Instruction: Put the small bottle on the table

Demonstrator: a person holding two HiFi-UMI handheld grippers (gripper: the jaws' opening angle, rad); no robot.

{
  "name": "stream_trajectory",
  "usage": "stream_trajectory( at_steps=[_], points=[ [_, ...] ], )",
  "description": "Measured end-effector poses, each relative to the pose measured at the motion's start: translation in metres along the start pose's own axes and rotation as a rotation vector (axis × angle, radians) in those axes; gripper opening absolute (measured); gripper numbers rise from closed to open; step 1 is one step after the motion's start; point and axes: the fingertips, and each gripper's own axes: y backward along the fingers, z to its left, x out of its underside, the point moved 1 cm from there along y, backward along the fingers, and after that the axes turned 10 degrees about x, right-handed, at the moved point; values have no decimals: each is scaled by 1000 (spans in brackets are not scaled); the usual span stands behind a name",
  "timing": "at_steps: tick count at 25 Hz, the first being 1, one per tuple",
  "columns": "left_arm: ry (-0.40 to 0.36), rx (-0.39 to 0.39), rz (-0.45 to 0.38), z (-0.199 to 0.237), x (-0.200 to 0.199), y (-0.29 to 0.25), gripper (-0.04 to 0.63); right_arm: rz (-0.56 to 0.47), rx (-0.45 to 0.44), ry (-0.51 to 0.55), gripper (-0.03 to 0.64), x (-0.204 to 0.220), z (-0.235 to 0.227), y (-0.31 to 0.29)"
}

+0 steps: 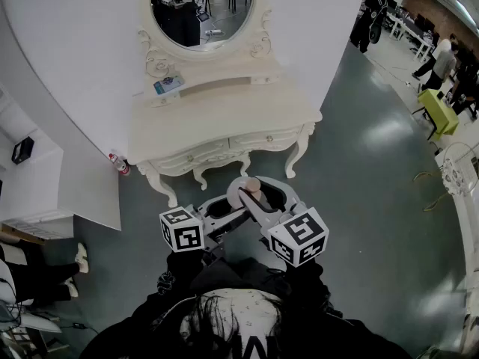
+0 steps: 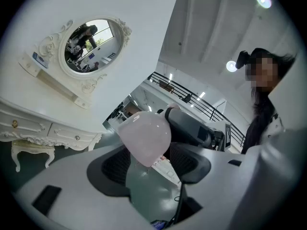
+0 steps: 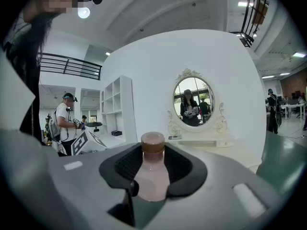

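Head view: small bottle [image 1: 252, 189] upright between 2 grippers, over the grey floor [image 1: 359, 170] just short of the white dressing table [image 1: 224, 129].
The right gripper [image 3: 153, 169] clamps its pads on the pink body under the brown cap. The left gripper [image 2: 149, 163] stands wide, the bottle's rounded base between its jaws, apparently unpressed. An oval mirror [image 1: 200, 6] tops the table, and a red-capped container [image 1: 118, 163] lies by its left leg. Only the right gripper view shows a person with a backpack [image 3: 64, 121] beside white shelves [image 3: 115, 109]. Only the head view shows the yellow stool [image 1: 438, 111].
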Motion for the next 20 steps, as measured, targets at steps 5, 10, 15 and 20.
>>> stream_trajectory(
  at_steps=[5,10,15,20],
  points=[
    [4,-5,-4,2,0,-5,249,4,-3,4,149,0,-5,0],
    [1,-18,-9,5,-1,-14,249,5,-16,6,149,0,-15,0],
    [0,-40,-32,8,2,-23,249,11,-46,15,149,2,-23,2],
    [0,-71,-59,12,8,-27,249,23,-83,30,149,8,-27,2]
  ],
)
